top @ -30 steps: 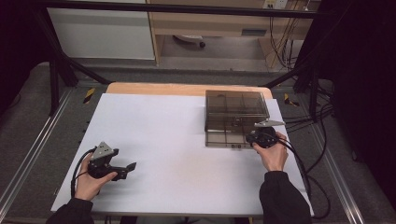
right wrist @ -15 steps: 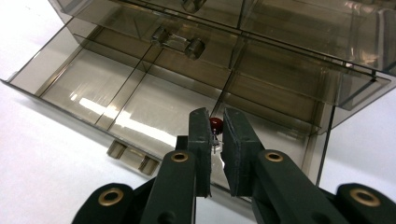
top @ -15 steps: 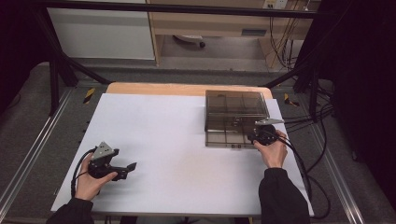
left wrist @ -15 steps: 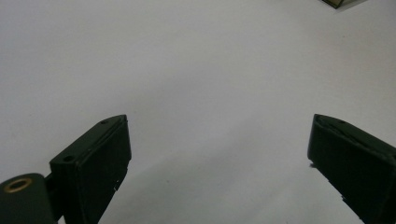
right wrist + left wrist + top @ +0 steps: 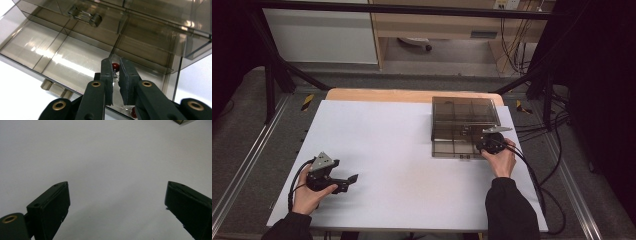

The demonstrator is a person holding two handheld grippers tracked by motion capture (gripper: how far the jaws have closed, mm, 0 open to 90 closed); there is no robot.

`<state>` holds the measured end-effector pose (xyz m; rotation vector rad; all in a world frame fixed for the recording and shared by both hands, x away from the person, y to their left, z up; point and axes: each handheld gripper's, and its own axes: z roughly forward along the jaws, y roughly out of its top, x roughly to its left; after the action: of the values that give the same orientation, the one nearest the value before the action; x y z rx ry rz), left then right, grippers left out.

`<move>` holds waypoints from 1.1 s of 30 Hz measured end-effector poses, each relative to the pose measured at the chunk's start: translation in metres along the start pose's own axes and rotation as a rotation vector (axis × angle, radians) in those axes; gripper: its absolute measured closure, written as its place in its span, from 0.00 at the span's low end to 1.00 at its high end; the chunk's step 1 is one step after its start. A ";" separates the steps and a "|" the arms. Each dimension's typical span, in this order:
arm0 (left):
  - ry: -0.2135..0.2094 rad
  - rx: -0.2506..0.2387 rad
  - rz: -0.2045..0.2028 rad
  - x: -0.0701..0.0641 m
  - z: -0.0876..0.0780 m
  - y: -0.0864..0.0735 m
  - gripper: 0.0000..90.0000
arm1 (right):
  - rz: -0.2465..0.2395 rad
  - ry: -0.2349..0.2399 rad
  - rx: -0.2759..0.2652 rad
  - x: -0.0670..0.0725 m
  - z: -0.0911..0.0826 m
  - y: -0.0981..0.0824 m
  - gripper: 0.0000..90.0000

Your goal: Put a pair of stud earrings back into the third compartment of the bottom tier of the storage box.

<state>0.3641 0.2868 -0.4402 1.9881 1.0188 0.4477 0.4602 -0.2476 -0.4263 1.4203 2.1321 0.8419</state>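
A small red LED (image 5: 115,66) is clamped by the right gripper (image 5: 116,68) over the smoky compartment box (image 5: 62,57); the left gripper (image 5: 117,202) is held wide apart above the white table (image 5: 105,157).

Left tool (image 5: 353,179) held low, jaws wide apart; right tool (image 5: 115,65) tilted down, jaws nearly closed.

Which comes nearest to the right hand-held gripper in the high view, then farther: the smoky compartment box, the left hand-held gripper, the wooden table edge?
1. Smoky compartment box: directly under the right hand-held gripper, at its near right corner.
2. Wooden table edge: at the far side, behind the box.
3. Left hand-held gripper: across the white table, near left.
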 end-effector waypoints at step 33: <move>-0.003 0.003 -0.002 0.000 0.001 -0.001 0.06 | -0.054 0.172 -0.158 0.030 -0.050 -0.006 0.14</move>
<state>0.3640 0.2864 -0.4412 1.9892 1.0206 0.4425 0.4124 -0.2333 -0.3953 1.2447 2.1630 1.1204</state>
